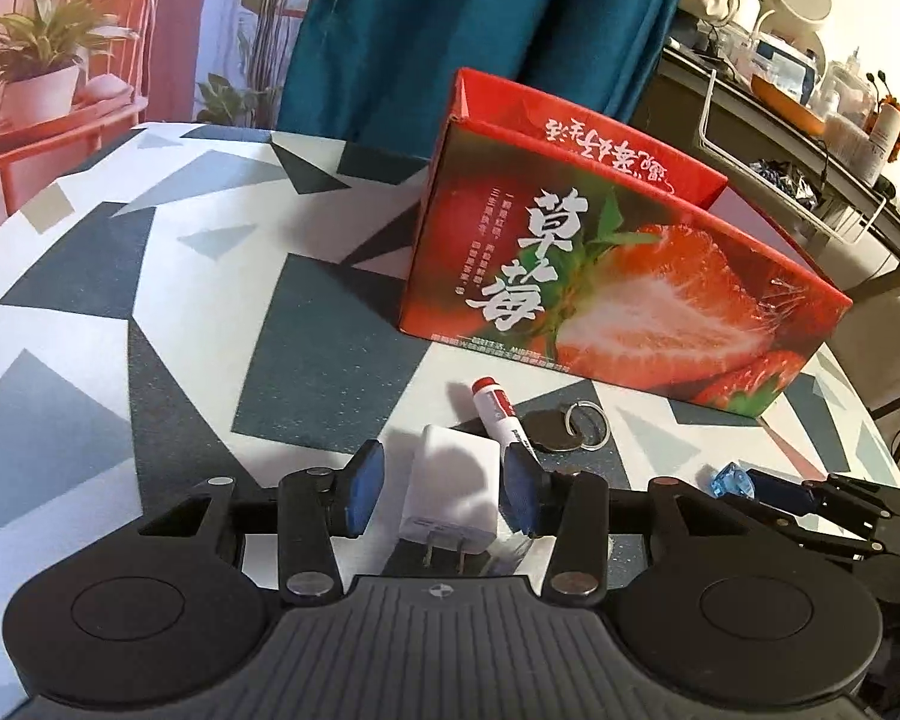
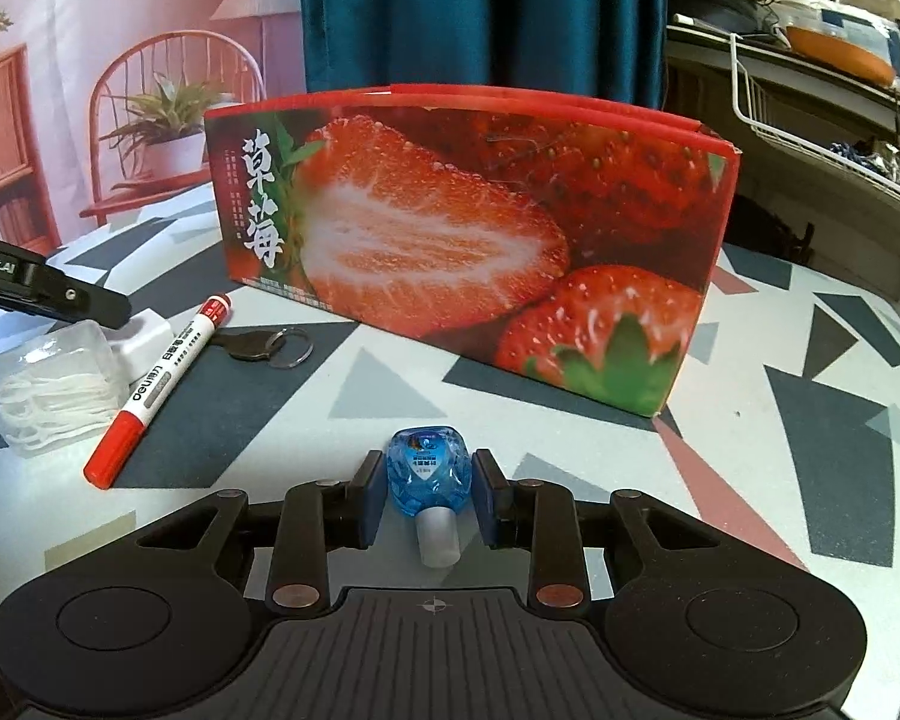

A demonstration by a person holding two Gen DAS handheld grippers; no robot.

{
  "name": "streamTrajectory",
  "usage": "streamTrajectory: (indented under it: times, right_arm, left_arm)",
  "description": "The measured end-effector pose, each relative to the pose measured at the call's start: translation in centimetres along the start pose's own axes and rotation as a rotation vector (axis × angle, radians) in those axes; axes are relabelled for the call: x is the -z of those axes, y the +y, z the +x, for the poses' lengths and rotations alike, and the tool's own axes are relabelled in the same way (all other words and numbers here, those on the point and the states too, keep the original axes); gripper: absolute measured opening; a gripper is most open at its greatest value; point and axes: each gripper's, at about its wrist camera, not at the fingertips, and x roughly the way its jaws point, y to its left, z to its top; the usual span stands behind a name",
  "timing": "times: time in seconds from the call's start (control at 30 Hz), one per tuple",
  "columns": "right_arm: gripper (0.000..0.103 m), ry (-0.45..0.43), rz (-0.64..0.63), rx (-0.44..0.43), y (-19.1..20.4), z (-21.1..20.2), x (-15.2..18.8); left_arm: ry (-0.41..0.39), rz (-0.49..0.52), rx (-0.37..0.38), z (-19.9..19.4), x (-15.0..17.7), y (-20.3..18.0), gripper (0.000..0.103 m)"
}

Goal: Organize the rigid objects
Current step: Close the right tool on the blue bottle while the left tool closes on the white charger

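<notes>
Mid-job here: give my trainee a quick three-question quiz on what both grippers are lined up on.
1. True or false: the white charger lies between the left gripper pads, prongs toward the camera.
2. What sits between the right gripper pads? A) key B) small blue bottle C) marker
3. Fill in: the red-capped marker lies on the table in front of the ____ box.

Key: 1 true; 2 B; 3 strawberry.
</notes>
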Motion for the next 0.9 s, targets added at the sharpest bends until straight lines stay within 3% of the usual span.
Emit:
streamTrajectory:
  times: [0.53, 0.67, 0.9]
  right_arm:
    - [0.028, -0.003, 0.007, -0.007, -0.1, -0.1, 0.0]
    - [0.029, -0.003, 0.006, -0.006, -0.1, -0.1, 0.0]
    - [0.029, -0.003, 0.006, -0.006, 0.0, -0.1, 0.0]
  left_arm:
    - [0.051, -0.007, 0.028, 2.0, -0.7, 0.0, 0.047]
    - [0.076, -0.043, 0.018, 2.3, -0.5, 0.9, 0.04]
    - [0.048, -0.022, -0.027, 1.9, -0.4, 1.5, 0.039]
